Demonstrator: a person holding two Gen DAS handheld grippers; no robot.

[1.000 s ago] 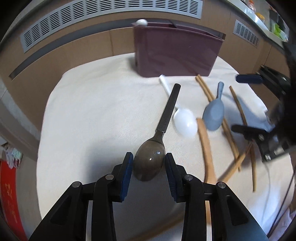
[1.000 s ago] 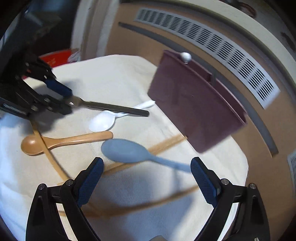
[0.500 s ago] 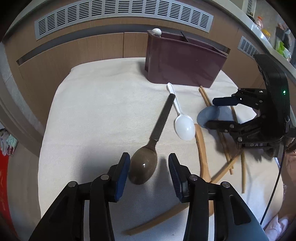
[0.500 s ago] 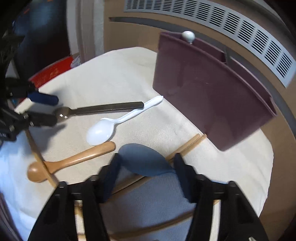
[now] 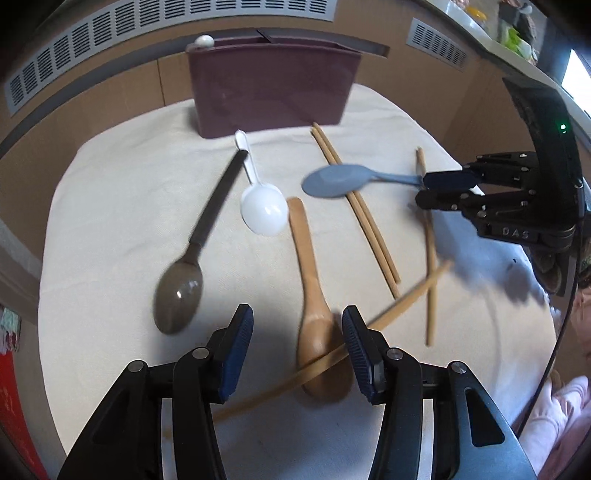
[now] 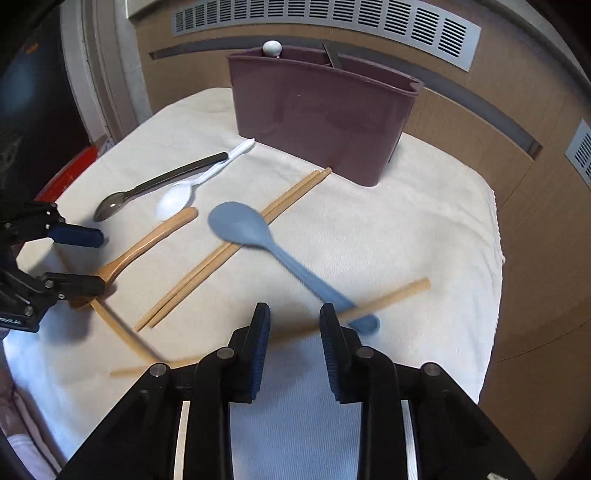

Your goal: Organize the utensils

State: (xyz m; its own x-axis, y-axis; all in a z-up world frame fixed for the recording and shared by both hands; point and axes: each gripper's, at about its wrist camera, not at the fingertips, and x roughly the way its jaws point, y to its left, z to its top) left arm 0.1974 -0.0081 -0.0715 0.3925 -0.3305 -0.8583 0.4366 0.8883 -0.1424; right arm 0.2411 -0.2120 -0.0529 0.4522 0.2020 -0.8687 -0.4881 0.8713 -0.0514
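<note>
A maroon utensil holder (image 5: 271, 92) (image 6: 321, 110) stands at the back of the cloth-covered table. In front of it lie a metal spoon (image 5: 192, 254) (image 6: 147, 184), a white plastic spoon (image 5: 262, 206) (image 6: 177, 195), a wooden spoon (image 5: 314, 295) (image 6: 147, 240), a blue spoon (image 5: 340, 180) (image 6: 258, 232) and several chopsticks (image 5: 362, 214) (image 6: 229, 251). My left gripper (image 5: 297, 343) is open, low over the wooden spoon's bowl. My right gripper (image 6: 293, 325) (image 5: 439, 190) is open, with the blue spoon's handle end just beside its right finger.
A white knob (image 5: 204, 40) (image 6: 271, 48) sticks out of the holder's left compartment. The white cloth (image 5: 110, 221) (image 6: 424, 221) drops off at the table edges. A wooden wall with vent grilles (image 6: 332, 22) stands behind.
My left gripper moved right, from around the metal spoon's bowl to over the wooden spoon. My right gripper closed in around the blue spoon, then slid back along it to its handle end, still open.
</note>
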